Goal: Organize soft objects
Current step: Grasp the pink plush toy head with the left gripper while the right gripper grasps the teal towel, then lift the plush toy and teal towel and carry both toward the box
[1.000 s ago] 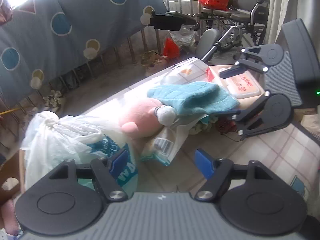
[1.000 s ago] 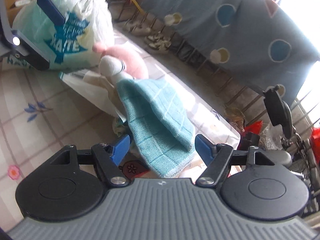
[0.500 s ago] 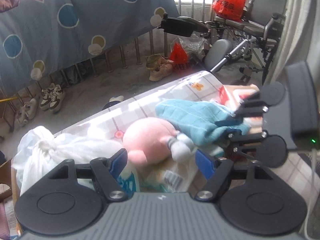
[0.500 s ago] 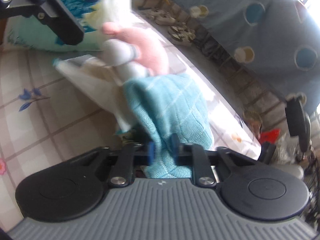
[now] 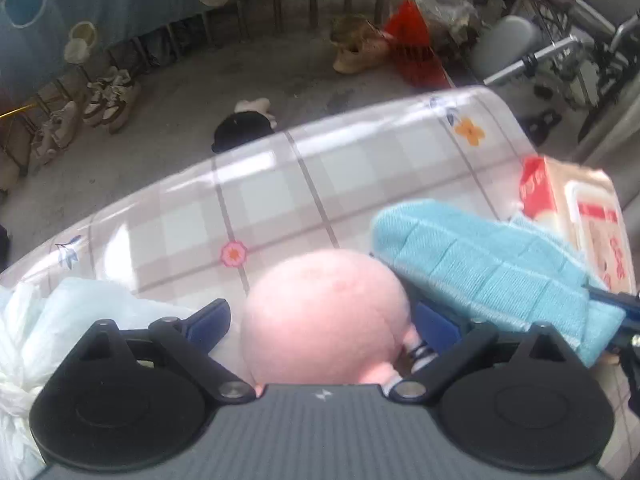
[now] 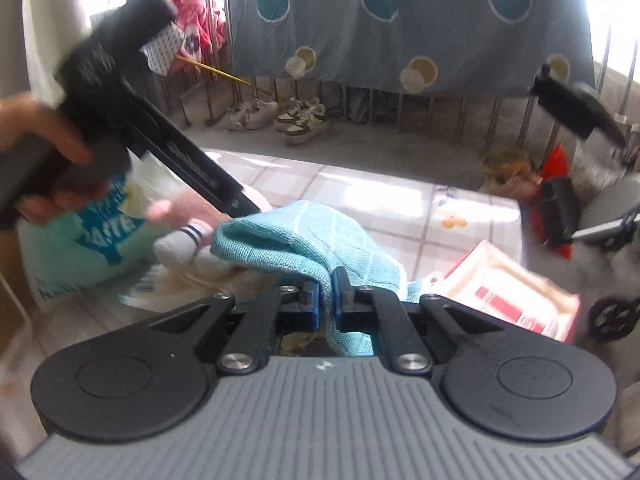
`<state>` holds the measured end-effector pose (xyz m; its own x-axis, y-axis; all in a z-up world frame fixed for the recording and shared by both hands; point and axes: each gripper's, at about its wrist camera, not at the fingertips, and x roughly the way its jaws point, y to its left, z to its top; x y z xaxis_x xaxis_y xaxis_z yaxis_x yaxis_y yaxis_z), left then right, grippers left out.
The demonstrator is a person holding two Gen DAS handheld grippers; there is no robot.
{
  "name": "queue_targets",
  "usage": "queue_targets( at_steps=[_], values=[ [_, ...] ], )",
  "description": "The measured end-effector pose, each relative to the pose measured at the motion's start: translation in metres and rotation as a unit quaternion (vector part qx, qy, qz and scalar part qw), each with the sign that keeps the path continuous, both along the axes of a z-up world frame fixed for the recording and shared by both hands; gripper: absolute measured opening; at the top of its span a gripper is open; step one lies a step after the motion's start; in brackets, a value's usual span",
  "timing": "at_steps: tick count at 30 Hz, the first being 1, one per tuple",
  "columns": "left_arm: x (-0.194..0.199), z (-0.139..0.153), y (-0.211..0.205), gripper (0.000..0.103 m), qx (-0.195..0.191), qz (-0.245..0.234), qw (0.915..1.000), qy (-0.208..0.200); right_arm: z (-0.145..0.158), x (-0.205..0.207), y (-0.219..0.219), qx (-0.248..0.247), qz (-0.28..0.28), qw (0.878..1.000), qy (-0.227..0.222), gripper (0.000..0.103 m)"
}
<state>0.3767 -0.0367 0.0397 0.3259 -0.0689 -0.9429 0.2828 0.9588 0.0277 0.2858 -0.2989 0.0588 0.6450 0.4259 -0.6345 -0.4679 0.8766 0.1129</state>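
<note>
On the checked surface (image 5: 280,184), a pink plush toy (image 5: 326,316) sits directly between the fingers of the left tongs (image 5: 324,324), which stand wide with a blue pad on either side of the toy's round body and no squeeze visible yet. The right tongs (image 6: 326,304) are pinched narrow on a fold of the teal cloth (image 6: 296,240), whose long axis runs from that grip up and leftward toward the toy; its far end lies against the toy's side, over the plush's striped grey limb (image 6: 188,236). A white plastic bag (image 5: 48,320) sits just to the left of the left tongs, and a red-and-white packet (image 5: 576,216) lies to the right, beyond the cloth. The coming move likely turns on this overlap: the left tongs are nearer the toy and already straddle it, so closing there while the right tongs draw the cloth away rightward should separate the two.
</note>
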Motion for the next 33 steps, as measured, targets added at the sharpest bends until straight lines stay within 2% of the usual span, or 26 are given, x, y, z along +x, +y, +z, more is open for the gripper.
queue_targets(
  at_steps=[2, 4, 8, 13, 17, 20, 21, 22, 23, 24, 26, 30, 33],
  values=[
    [-0.005, -0.012, -0.001, 0.097, 0.004, -0.001, 0.9999, 0.015, -0.004, -0.002, -0.012, 0.03, -0.01, 0.999, 0.028, 0.005],
    [-0.011, -0.015, 0.002, 0.091, -0.008, 0.02, 0.9998, 0.001, -0.008, -0.004, -0.02, 0.041, -0.016, 0.998, 0.047, 0.006],
    [-0.027, 0.008, -0.001, 0.085, 0.0, 0.011, 0.9988, -0.048, -0.011, -0.016, -0.011, -0.011, -0.003, 1.0, 0.029, 0.01],
    [-0.043, 0.051, -0.001, 0.086, -0.02, -0.005, 0.9949, -0.098, 0.001, -0.031, 0.003, -0.074, 0.036, 0.996, -0.029, 0.041],
    [-0.052, 0.069, 0.008, 0.086, -0.055, 0.006, 0.9923, -0.111, 0.001, -0.037, 0.028, -0.161, 0.088, 0.98, -0.08, 0.049],
    [-0.056, 0.067, 0.013, 0.086, -0.066, 0.011, 0.9925, -0.102, -0.004, -0.031, 0.048, -0.183, 0.12, 0.973, -0.078, 0.05],
    [-0.057, 0.065, 0.016, 0.086, -0.072, 0.014, 0.9925, -0.098, -0.004, -0.03, 0.055, -0.18, 0.131, 0.972, -0.075, 0.05],
    [-0.058, 0.064, 0.018, 0.086, -0.077, 0.017, 0.9923, -0.096, -0.004, -0.029, 0.06, -0.177, 0.14, 0.971, -0.075, 0.045],
    [-0.06, 0.064, 0.02, 0.086, -0.082, 0.021, 0.9917, -0.097, -0.006, -0.026, 0.067, -0.173, 0.147, 0.971, -0.069, 0.036],
    [-0.061, 0.065, 0.021, 0.086, -0.084, 0.021, 0.9915, -0.097, -0.007, -0.023, 0.072, -0.17, 0.144, 0.973, -0.057, 0.007],
    [-0.064, 0.069, 0.026, 0.086, -0.086, 0.022, 0.9905, -0.105, -0.009, -0.02, 0.081, -0.178, 0.119, 0.976, -0.048, 0.004],
    [-0.079, 0.092, 0.038, 0.087, -0.087, 0.022, 0.9859, -0.141, 0.003, -0.043, 0.084, -0.187, 0.067, 0.973, -0.12, 0.003],
    [-0.1, 0.119, 0.053, 0.087, -0.095, 0.022, 0.9798, -0.174, 0.029, -0.058, 0.07, -0.145, 0.02, 0.977, -0.155, 0.003]
  ],
)
